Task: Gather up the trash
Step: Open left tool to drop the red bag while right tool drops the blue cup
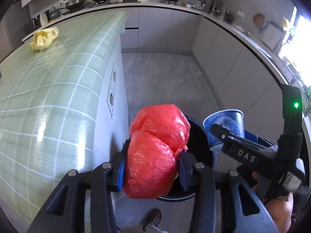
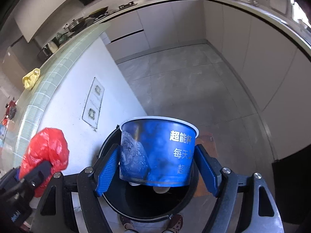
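Observation:
A crumpled red plastic bag (image 1: 155,155) sits squeezed between the blue pads of my left gripper (image 1: 153,155), which is shut on it. It hangs over the near rim of a black round trash bin (image 1: 198,136) on the floor. In the right wrist view my right gripper (image 2: 156,151) is shut on a blue paper cup (image 2: 155,155) with white print, its open end facing away, directly above the bin's dark opening (image 2: 145,200). The cup (image 1: 229,120) also shows at right in the left wrist view. The red bag (image 2: 46,151) shows at left in the right wrist view.
A green tiled counter (image 1: 48,97) with a white side wall stands left of the bin; a yellow bag (image 1: 43,38) lies on it. The person's shoes (image 2: 175,223) are beside the bin. White cabinets and a worktop with pans (image 1: 77,3) line the far walls around grey floor.

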Tool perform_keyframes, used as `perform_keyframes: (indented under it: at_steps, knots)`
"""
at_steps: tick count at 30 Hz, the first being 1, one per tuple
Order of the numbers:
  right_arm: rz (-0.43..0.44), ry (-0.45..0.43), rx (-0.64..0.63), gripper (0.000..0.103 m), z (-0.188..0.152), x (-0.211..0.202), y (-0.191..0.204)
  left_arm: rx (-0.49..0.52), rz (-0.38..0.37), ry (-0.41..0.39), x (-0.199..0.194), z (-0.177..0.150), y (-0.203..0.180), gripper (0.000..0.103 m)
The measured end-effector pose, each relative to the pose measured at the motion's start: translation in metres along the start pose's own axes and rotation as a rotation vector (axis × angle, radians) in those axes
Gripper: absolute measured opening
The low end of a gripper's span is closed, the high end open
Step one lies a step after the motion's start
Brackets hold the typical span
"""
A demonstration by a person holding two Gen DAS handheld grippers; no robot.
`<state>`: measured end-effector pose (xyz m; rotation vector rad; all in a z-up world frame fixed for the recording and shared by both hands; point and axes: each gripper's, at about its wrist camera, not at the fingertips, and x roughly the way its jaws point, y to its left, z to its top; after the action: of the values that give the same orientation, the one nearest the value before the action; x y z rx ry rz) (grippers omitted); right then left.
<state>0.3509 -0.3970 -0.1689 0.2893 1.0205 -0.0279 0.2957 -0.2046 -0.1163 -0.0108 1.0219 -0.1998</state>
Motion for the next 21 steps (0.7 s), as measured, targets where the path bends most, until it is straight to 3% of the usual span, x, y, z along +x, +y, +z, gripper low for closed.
perform_keyframes:
  at_steps: [9,18,21]
  knots:
    - [-0.038,-0.073,0.032,0.080,0.006,-0.014,-0.024,0.000,0.017,0.020,0.024,0.002,-0.017,0.045]
    - [-0.094,-0.082,0.074,0.080,-0.005,-0.024,-0.057,0.019,0.022,0.089,0.081,0.000,-0.045,0.049]
    - [-0.108,-0.075,0.069,0.080,-0.009,-0.026,-0.063,0.038,0.039,0.131,0.102,0.003,-0.056,0.060]
